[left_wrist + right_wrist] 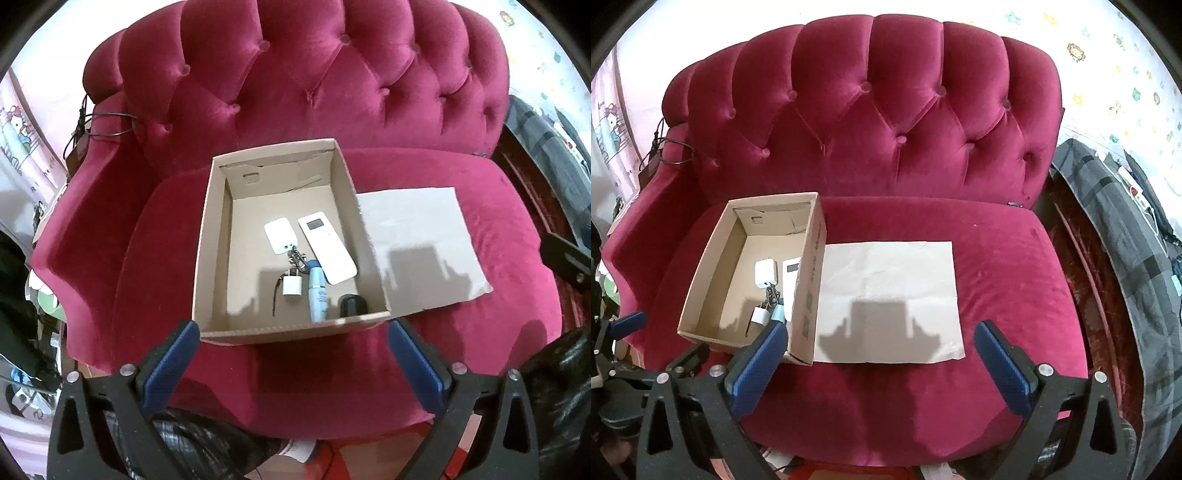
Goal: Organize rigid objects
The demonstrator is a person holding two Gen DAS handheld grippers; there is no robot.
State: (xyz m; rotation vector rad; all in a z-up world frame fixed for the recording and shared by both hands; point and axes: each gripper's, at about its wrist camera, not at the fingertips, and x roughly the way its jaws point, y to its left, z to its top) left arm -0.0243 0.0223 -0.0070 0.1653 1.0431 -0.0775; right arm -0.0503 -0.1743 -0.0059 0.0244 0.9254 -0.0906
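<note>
A cardboard box (pixel 291 236) sat on the seat of a crimson tufted sofa (pixel 332 92), with a flat sheet of cardboard (pixel 890 299) lying just beside it to the right. The sheet was bare, and by the look of it the sorting was all but finished: every loose item in sight already lay on the box floor, none on the cushion or the sheet. Whether more remained out of frame could not be told.

Counted in the box: one white remote control (pixel 327 247), one white card-like fob (pixel 280 234) on a short metal chain (pixel 296 257), one white plug adapter (pixel 292 286) with a dark cord, one pale blue tube (pixel 317 291) lying between adapter and remote, and one black rounded object (pixel 352 305) in the near right corner, too shadowed to identify. One box, one sheet.

The left gripper (pixel 293 360) hovered before the box's near wall, its blue-padded jaws spread wide and carrying nothing. The right gripper (pixel 881 363) hung over the front of the seat, facing the sheet, its jaws likewise parted and empty, its shadow falling on the cardboard
</note>
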